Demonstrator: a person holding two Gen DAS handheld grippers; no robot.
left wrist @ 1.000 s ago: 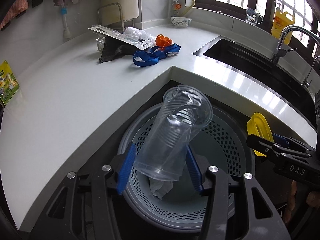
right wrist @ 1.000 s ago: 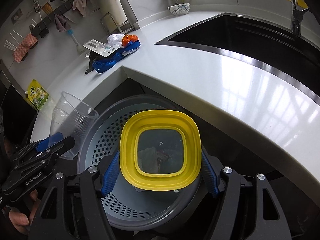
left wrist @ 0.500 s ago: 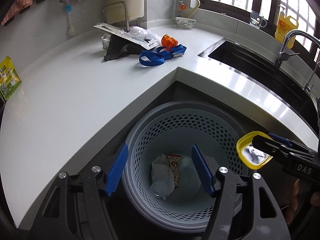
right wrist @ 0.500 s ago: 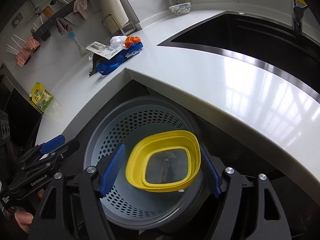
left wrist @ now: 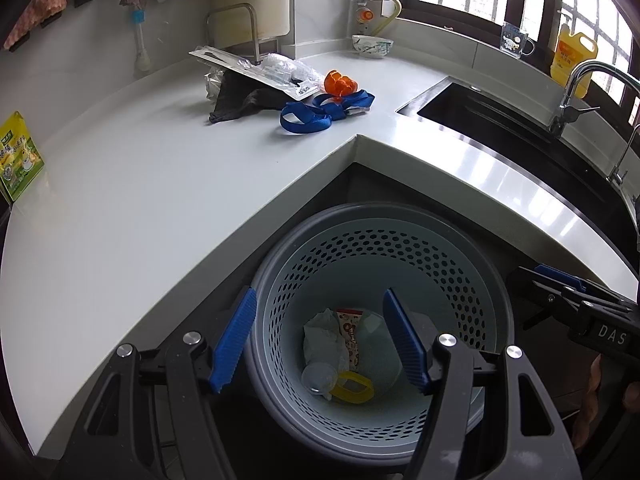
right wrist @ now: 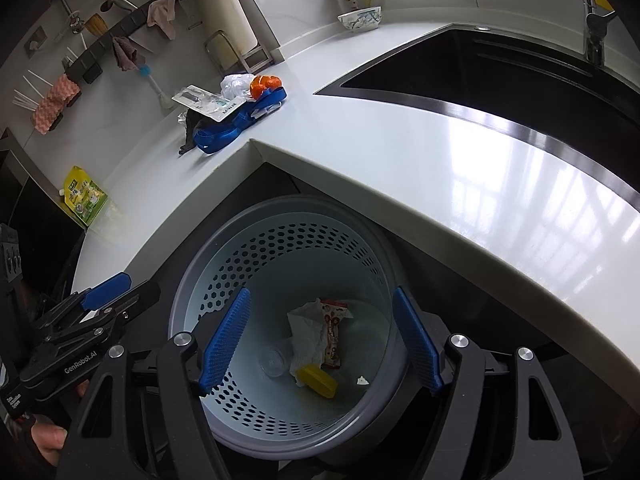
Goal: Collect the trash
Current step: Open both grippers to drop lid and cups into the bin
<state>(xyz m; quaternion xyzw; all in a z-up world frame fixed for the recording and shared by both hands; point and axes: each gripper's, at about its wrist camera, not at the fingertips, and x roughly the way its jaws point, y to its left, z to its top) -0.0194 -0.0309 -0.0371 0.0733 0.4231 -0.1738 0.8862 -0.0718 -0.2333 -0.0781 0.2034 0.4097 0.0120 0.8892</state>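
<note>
A grey perforated trash bin (left wrist: 496, 276) (right wrist: 256, 216) stands on the floor in the counter's inner corner. At its bottom lie a clear plastic cup (left wrist: 318, 378) (right wrist: 274, 360), a yellow lid (left wrist: 354, 388) (right wrist: 318, 380), crumpled tissue (left wrist: 324, 340) (right wrist: 306, 334) and a snack wrapper (left wrist: 350, 334) (right wrist: 332, 334). My left gripper (left wrist: 320, 342) is open and empty above the bin. My right gripper (right wrist: 320, 344) is open and empty above it too. More trash sits on the counter: a blue strap (left wrist: 320, 114) (right wrist: 236, 122), an orange piece (left wrist: 340, 82) (right wrist: 262, 82), a blister pack (left wrist: 256, 70) (right wrist: 206, 102) and a dark cloth (left wrist: 244, 102).
The white countertop (left wrist: 140, 184) wraps around the bin. A sink (left wrist: 500, 120) (right wrist: 500, 68) with a faucet (left wrist: 576, 84) lies to the right. A green packet (left wrist: 18, 158) (right wrist: 84, 196) lies at the left, a bowl (left wrist: 372, 46) (right wrist: 360, 18) at the back.
My left gripper opened and the clear cup fell into the bin. My right gripper opened and the yellow lid dropped in too. Both now lie at the bottom.
</note>
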